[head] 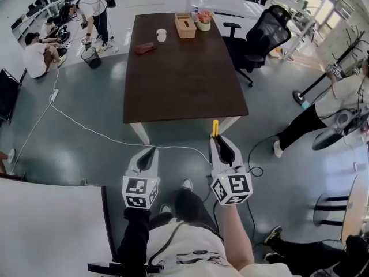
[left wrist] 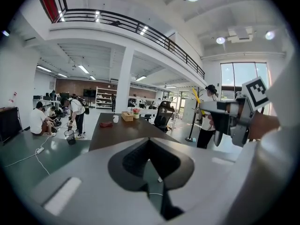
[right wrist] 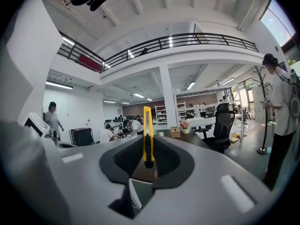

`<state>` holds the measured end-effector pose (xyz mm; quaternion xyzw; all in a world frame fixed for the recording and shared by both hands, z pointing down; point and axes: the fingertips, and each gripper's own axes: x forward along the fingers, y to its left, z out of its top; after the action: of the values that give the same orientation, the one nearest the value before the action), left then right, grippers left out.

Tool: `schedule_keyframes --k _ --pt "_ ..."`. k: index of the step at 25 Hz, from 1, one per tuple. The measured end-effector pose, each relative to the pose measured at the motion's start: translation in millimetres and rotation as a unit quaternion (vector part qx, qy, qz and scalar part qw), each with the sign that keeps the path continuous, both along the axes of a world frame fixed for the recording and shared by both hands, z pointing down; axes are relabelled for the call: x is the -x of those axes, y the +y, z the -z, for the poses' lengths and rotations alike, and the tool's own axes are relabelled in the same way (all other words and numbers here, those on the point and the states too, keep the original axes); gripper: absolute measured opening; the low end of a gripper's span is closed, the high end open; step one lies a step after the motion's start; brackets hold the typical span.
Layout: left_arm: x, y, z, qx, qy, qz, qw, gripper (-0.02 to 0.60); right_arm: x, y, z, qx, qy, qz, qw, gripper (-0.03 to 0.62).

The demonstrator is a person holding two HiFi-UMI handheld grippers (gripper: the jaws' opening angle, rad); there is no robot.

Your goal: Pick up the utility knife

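- Judging from how things lie now, the pick-up is done: the utility knife (right wrist: 148, 139) is off any surface and sits in the right gripper (right wrist: 148, 159).
- Pinched between the dark pads of the right gripper, the yellow knife stands on end. Its lower part is clamped and its long upper part pokes out past the jaw tips.
- From the head view, the knife (head: 215, 128) shows as a short yellow stub ahead of the right gripper (head: 216, 138), over the floor just short of the near edge of the dark table (head: 184, 85).
- What is left, if anything, is only to keep the grip secure. The task sentence names no place to set the knife down.
- The left gripper (head: 153, 150) carries nothing. In its own view the jaws appear pressed together at the tips (left wrist: 150, 142), with only floor and a white cable seen through the gap behind them, though the wide-angle view makes this hard to be sure of.
- Both arms reach forward from the body, with the grippers side by side and near each other.
- Both grippers point towards the table, a little below level, and their marker cubes face up at the head camera.
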<state>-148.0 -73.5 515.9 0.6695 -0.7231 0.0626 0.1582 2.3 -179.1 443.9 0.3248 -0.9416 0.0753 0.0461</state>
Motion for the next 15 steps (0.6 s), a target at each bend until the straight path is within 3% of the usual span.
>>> schedule_keyframes --k 7,15 --pt "-6.3 69.1 -11.0 0.012 0.014 -0.005 0.9998 -0.002 -4.1 75.9 -0.9 -0.002 0.008 0.000 1.000 0.066" --pt "-46.3 85.7 8.7 -0.011 0.003 -0.024 0.9996 -0.002 -38.4 116.3 21.3 -0.022 -0.016 0.000 1.000 0.066"
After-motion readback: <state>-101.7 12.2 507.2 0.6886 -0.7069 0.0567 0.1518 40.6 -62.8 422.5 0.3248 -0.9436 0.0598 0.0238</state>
